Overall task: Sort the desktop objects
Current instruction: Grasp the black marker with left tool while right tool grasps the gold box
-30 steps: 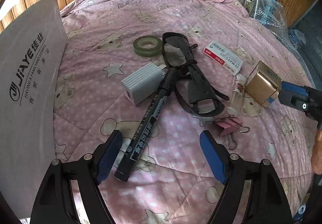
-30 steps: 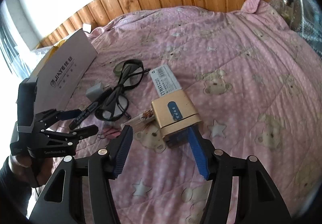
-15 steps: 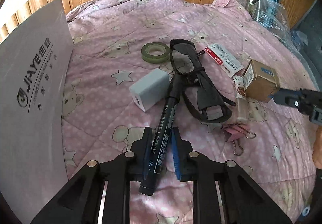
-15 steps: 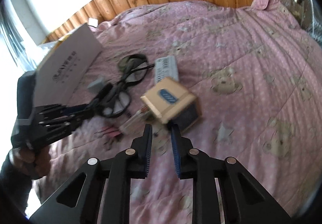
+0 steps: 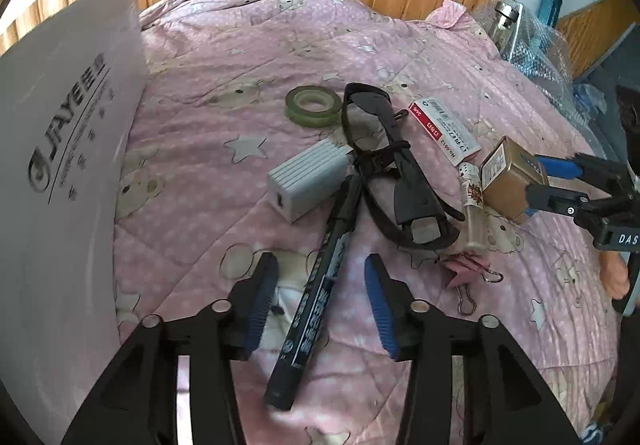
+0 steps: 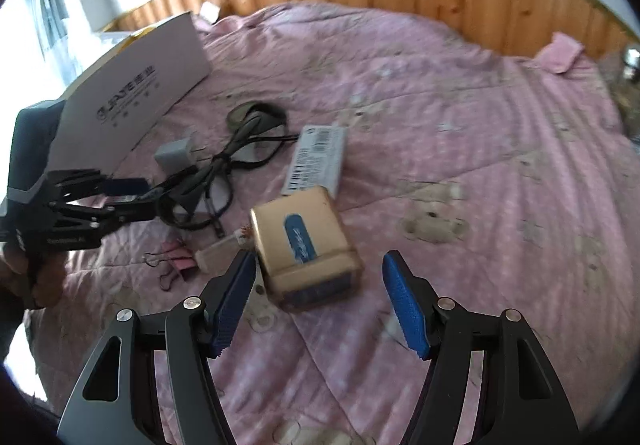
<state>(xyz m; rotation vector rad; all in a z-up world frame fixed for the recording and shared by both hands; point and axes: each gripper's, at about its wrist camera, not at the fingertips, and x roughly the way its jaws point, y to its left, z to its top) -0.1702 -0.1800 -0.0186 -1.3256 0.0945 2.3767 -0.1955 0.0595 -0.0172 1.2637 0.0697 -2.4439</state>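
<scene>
The white box stands left of the left gripper, whose jaws gape around the black marker. The right gripper, equally wide, straddles the gold box. Best to centre each object before closing, squeezing squarely across flat sides.

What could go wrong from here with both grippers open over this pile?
The black marker lies between the open left gripper fingers with its tip against the glasses; lifting it may drag them. The gold box sits tilted beside the open right gripper and touches the small vial, so a grasp could knock that aside.
</scene>
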